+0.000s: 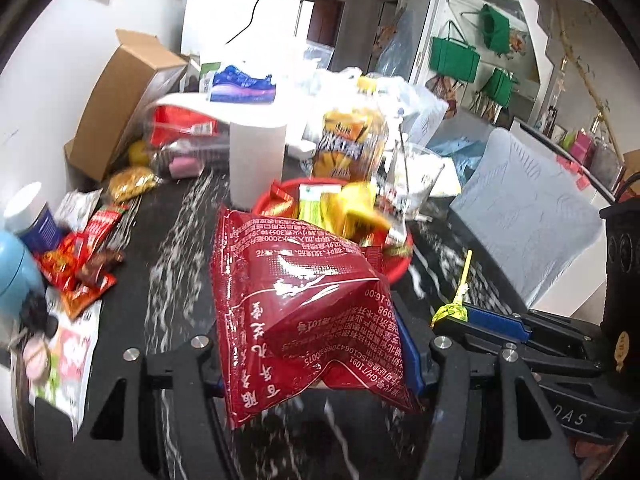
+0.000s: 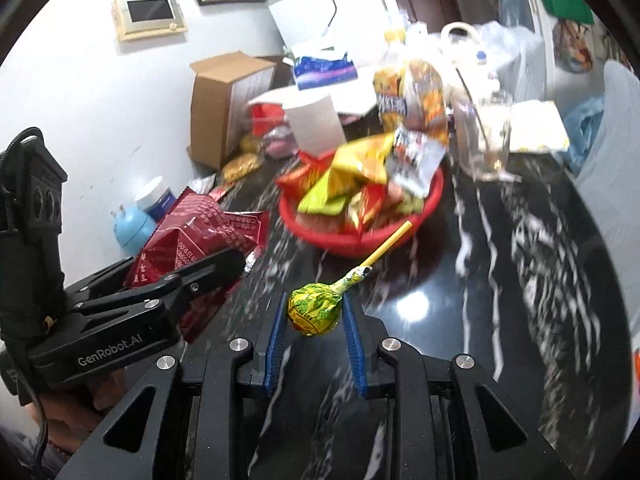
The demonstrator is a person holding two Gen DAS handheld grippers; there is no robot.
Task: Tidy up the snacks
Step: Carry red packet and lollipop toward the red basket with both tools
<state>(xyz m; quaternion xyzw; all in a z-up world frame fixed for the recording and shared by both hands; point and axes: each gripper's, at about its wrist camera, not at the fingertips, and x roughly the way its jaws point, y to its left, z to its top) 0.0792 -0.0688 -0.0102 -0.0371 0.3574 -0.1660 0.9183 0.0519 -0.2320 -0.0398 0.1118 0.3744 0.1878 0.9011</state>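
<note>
My left gripper (image 1: 316, 364) is shut on a red foil snack packet (image 1: 296, 300) and holds it above the black marble table, in front of the red basket (image 1: 394, 266) full of snack packs. The packet also shows in the right wrist view (image 2: 192, 236), held by the left gripper (image 2: 224, 264). My right gripper (image 2: 314, 320) is shut on a yellow-green wrapped lollipop (image 2: 314, 308) with a yellow stick, just short of the red basket (image 2: 320, 232). In the left wrist view the lollipop (image 1: 450, 312) and right gripper (image 1: 472, 322) are at the right.
Loose snack packets (image 1: 80, 264) lie at the table's left beside a blue jar (image 1: 16, 272). Behind the basket stand a white cup (image 1: 258, 160), an orange chip bag (image 1: 352, 144), a glass pitcher (image 2: 480, 132) and a cardboard box (image 1: 120, 108). A pale chair (image 1: 520, 220) stands at the right.
</note>
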